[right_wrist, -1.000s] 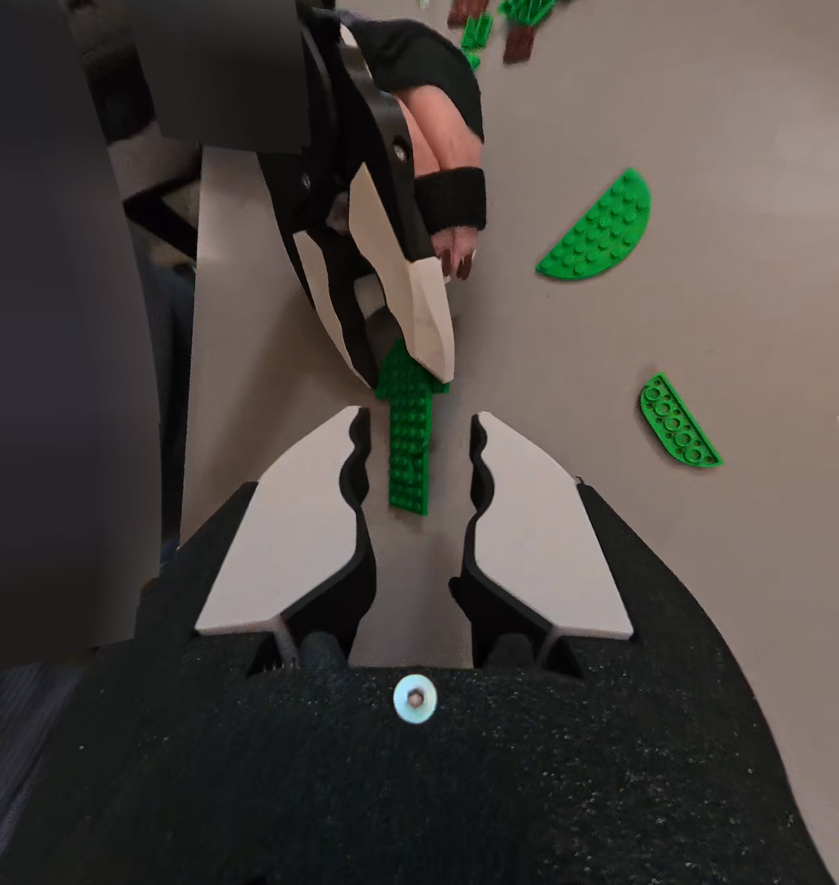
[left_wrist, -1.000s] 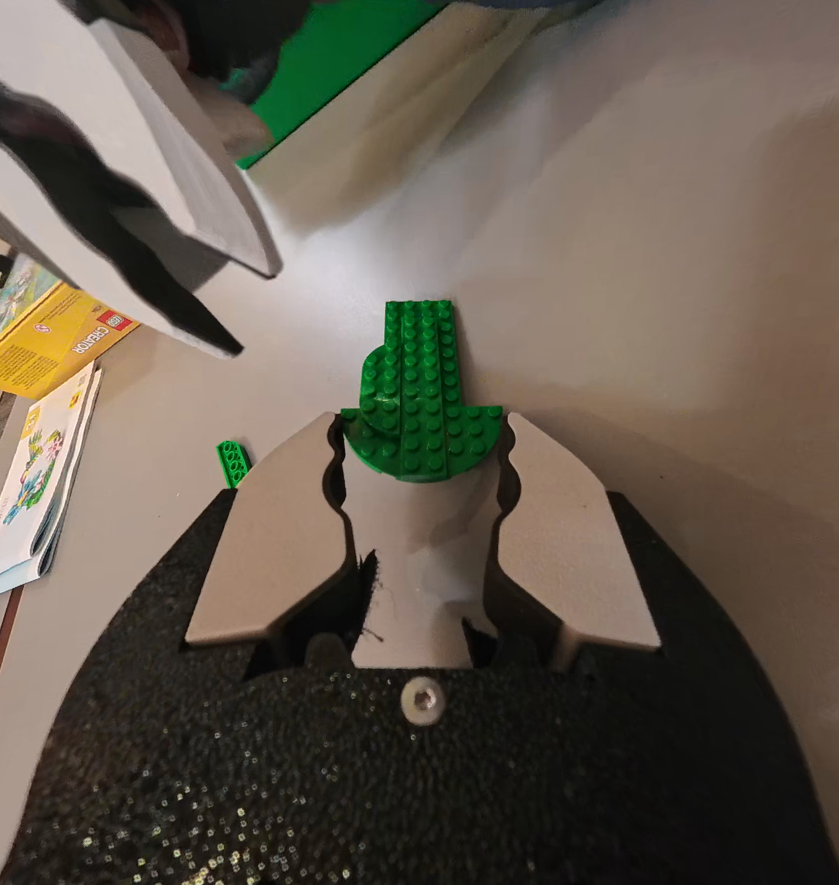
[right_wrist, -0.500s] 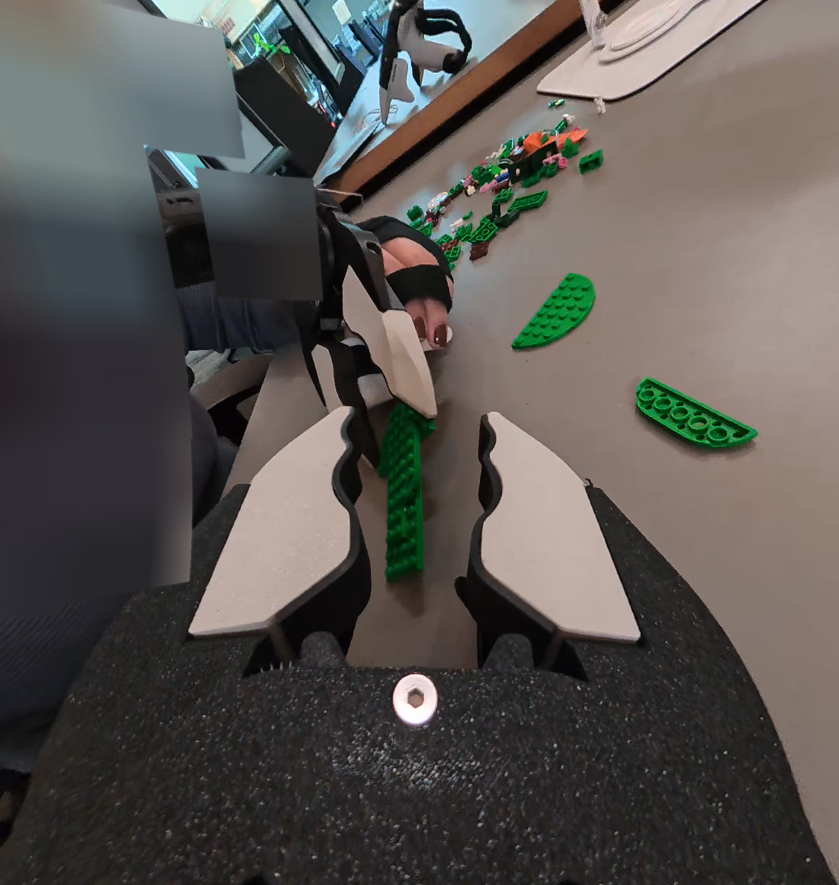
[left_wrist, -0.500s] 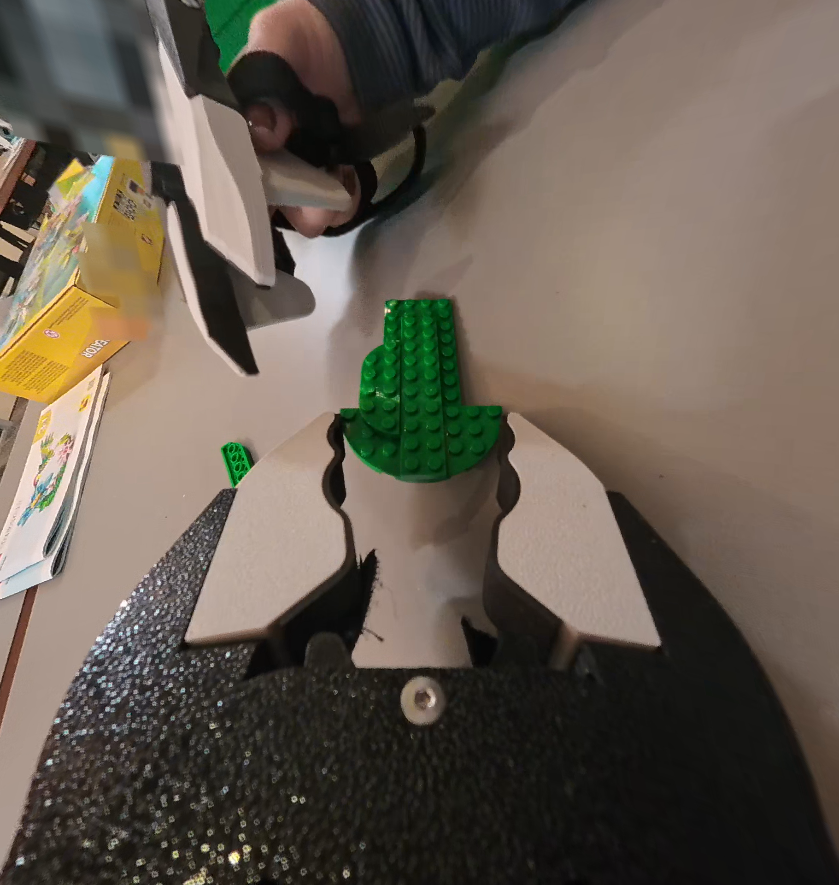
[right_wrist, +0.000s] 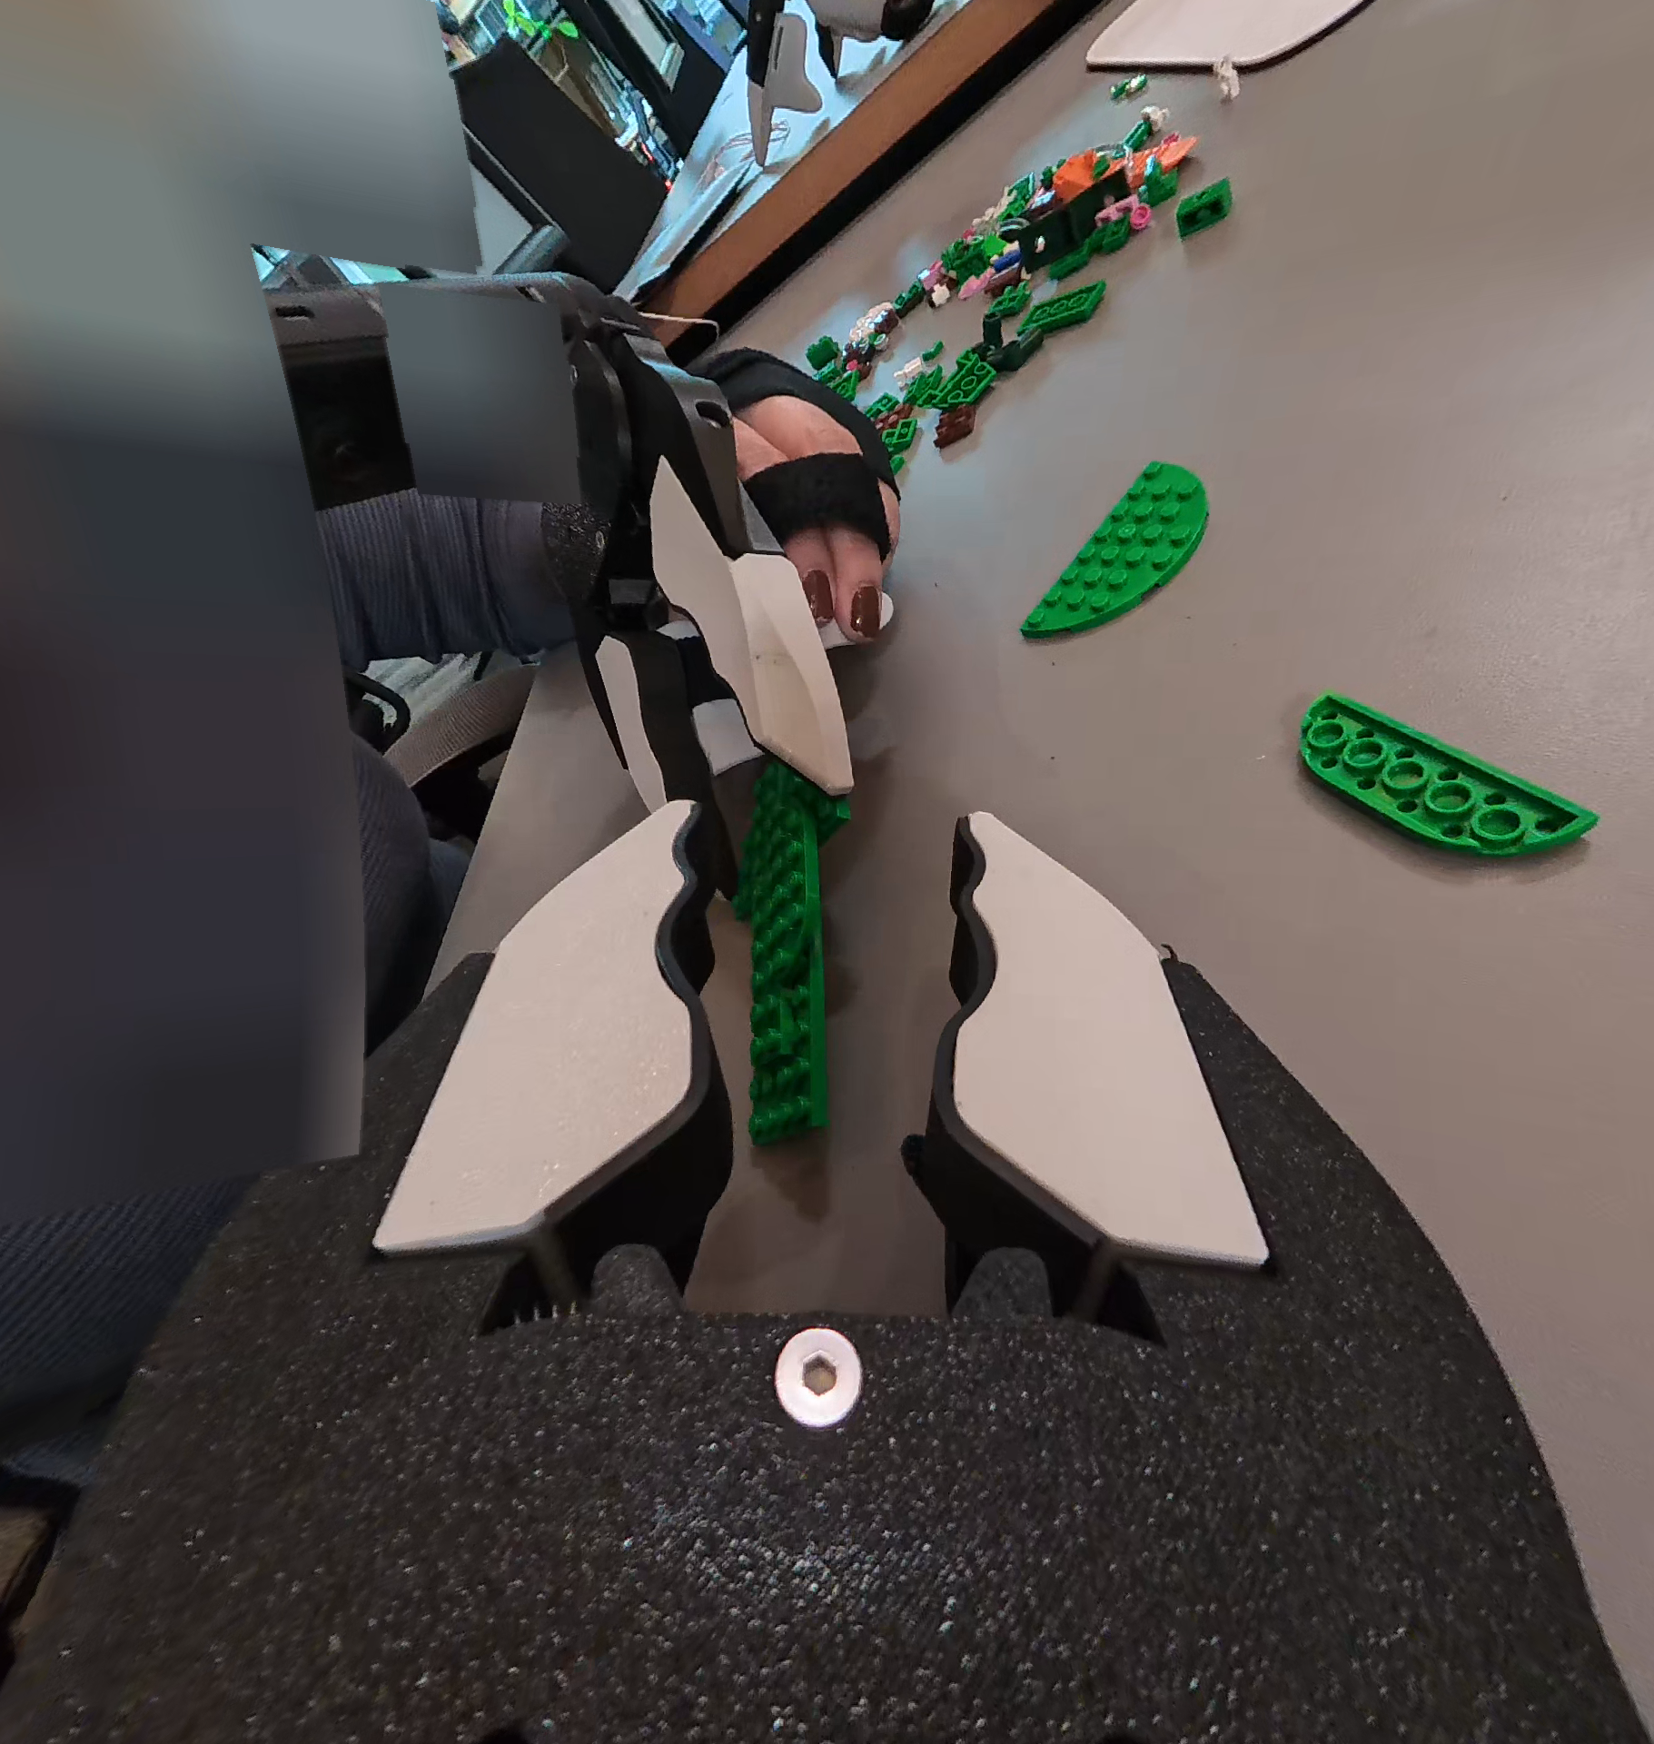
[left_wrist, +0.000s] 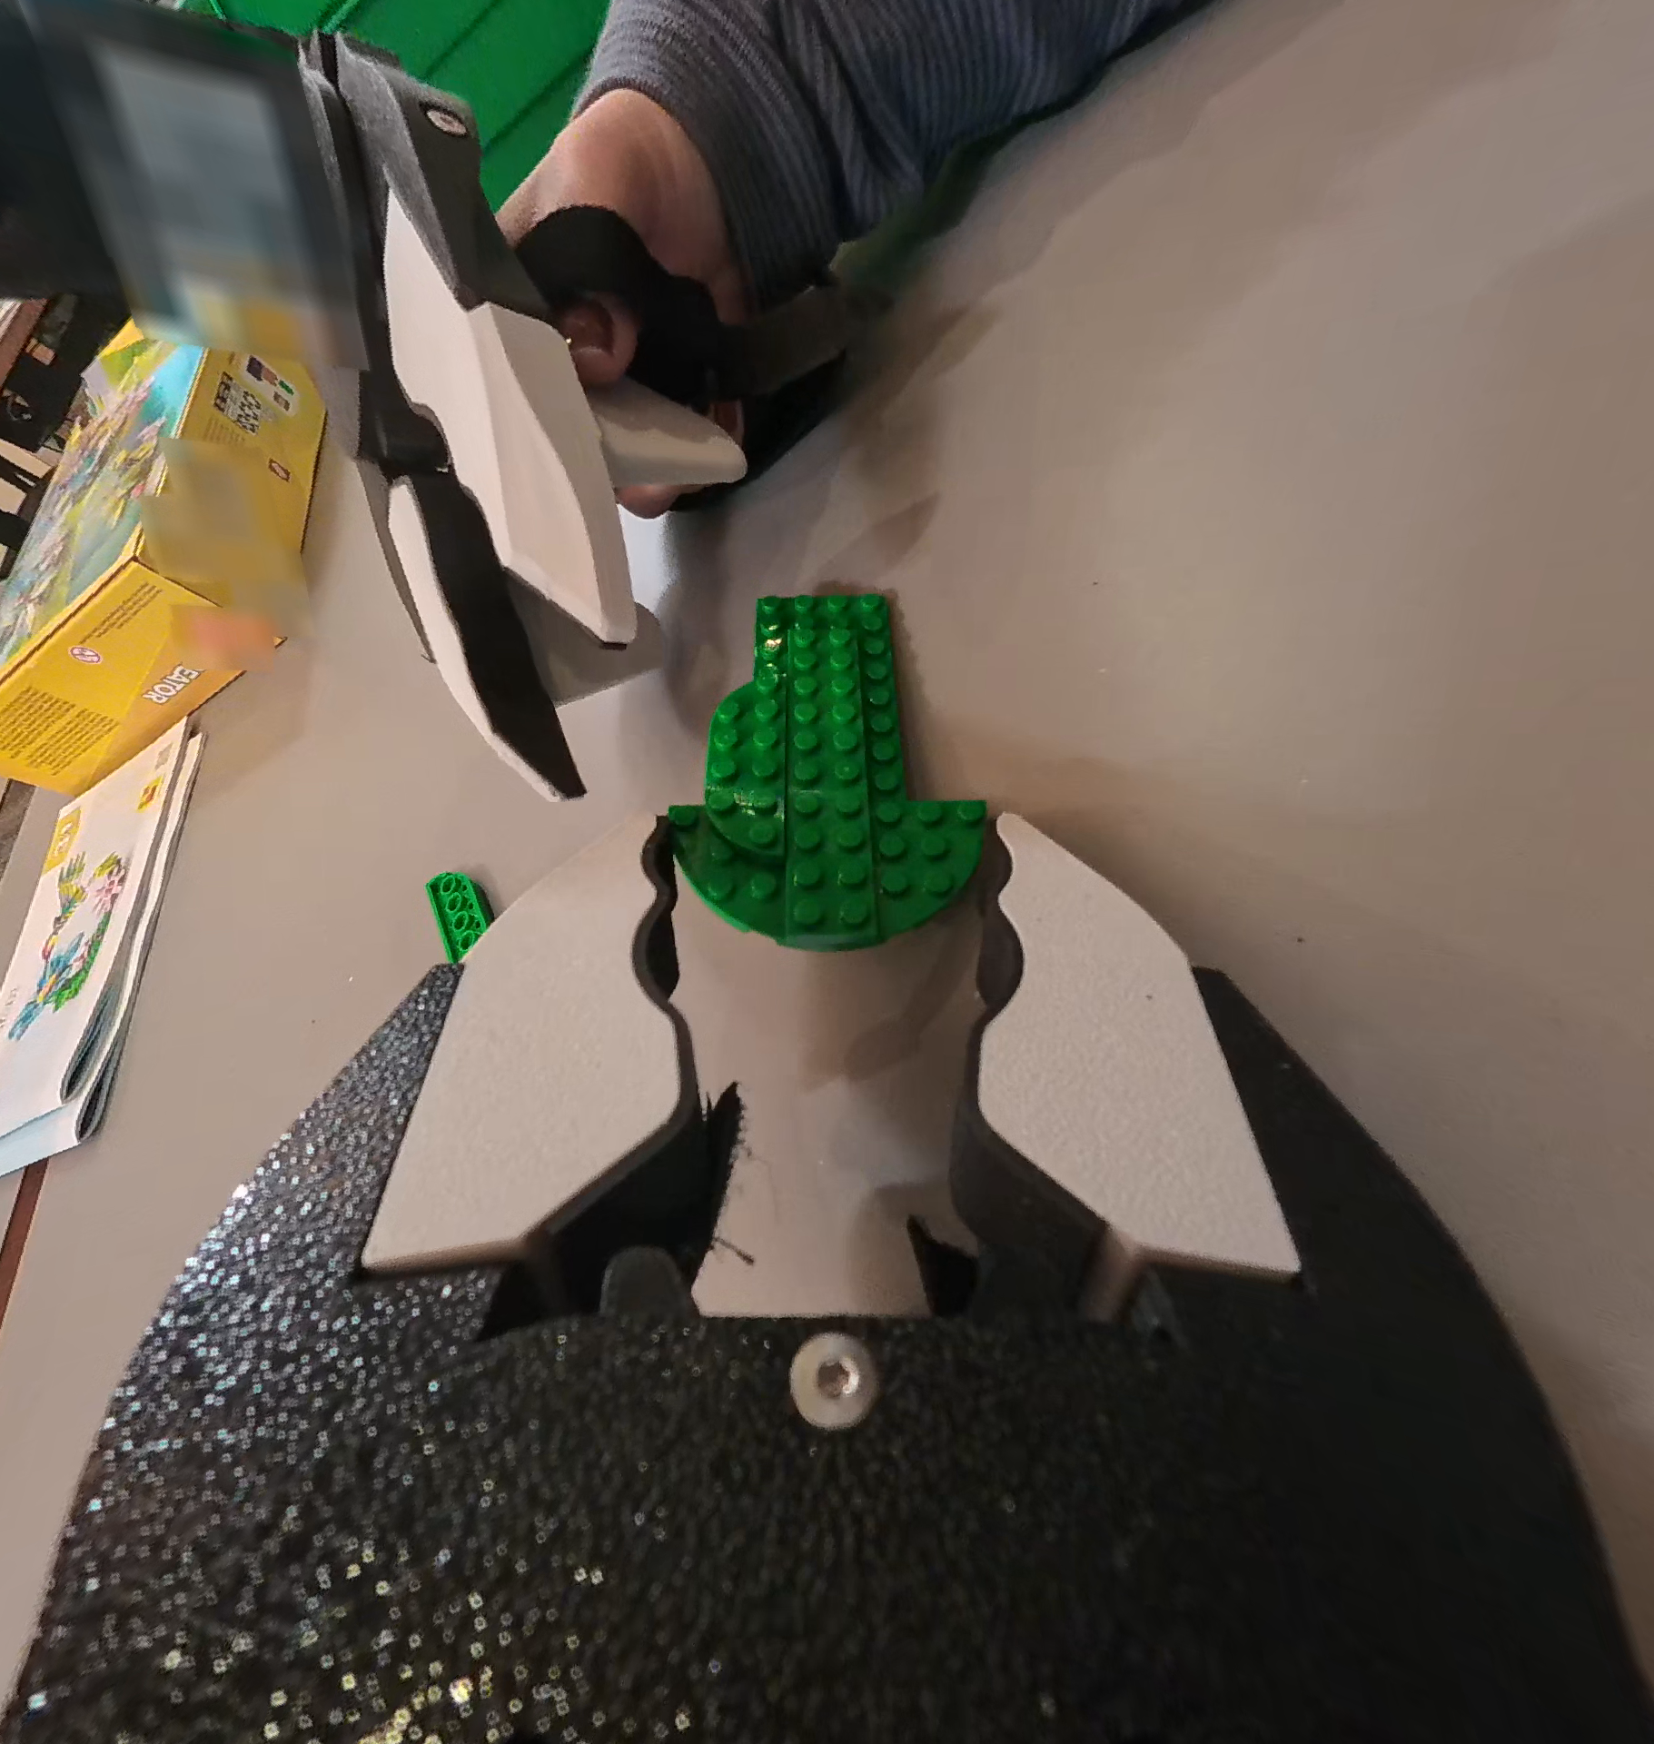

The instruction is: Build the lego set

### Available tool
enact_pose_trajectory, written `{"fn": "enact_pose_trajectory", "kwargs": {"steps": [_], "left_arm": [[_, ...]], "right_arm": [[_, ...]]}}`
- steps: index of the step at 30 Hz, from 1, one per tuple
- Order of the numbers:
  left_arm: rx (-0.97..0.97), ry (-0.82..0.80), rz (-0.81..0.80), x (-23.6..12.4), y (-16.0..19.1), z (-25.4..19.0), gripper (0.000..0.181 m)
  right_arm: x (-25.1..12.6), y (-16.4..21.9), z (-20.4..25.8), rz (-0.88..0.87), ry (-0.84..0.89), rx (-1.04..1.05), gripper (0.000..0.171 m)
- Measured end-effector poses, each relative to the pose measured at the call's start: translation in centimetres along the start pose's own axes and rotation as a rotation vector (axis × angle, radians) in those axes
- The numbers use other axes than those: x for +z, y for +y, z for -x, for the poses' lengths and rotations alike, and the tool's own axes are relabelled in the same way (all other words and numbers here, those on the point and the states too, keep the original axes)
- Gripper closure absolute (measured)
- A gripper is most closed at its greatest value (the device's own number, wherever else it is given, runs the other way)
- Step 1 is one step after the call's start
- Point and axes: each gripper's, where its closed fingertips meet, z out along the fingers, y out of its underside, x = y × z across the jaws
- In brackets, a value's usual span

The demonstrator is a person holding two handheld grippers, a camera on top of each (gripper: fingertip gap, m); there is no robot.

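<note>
A green plate assembly (left_wrist: 827,783), a long studded strip on a half-round plate, sits between my left gripper's (left_wrist: 827,835) fingertips, which are shut on the half-round end. In the right wrist view the assembly (right_wrist: 785,991) shows nearly edge-on. Its free end lies between the open fingers of my right gripper (right_wrist: 827,821), close to the left finger and not pinched. The left gripper (right_wrist: 766,746) holds the far end there. In the left wrist view the right gripper (left_wrist: 587,708) hangs just left of the strip.
On the grey table lie a green half-round plate (right_wrist: 1125,557), an upside-down green curved plate (right_wrist: 1446,788) and a pile of loose pieces (right_wrist: 1021,283). A small green piece (left_wrist: 461,913), a yellow box (left_wrist: 134,585) and a booklet (left_wrist: 68,953) lie to the left.
My right gripper has tilted lower and moved in along the strip, so more of the strip lies between its open fingers. The left gripper's hold on the assembly is unchanged.
</note>
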Motion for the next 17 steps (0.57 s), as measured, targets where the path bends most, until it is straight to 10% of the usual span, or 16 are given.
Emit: {"fn": "enact_pose_trajectory", "kwargs": {"steps": [17], "left_arm": [[-0.008, 0.001, -0.003, -0.02, -0.01, 0.03, 0.12]], "right_arm": [[-0.25, -0.2, -0.22, -0.024, -0.02, 0.047, 0.127]]}}
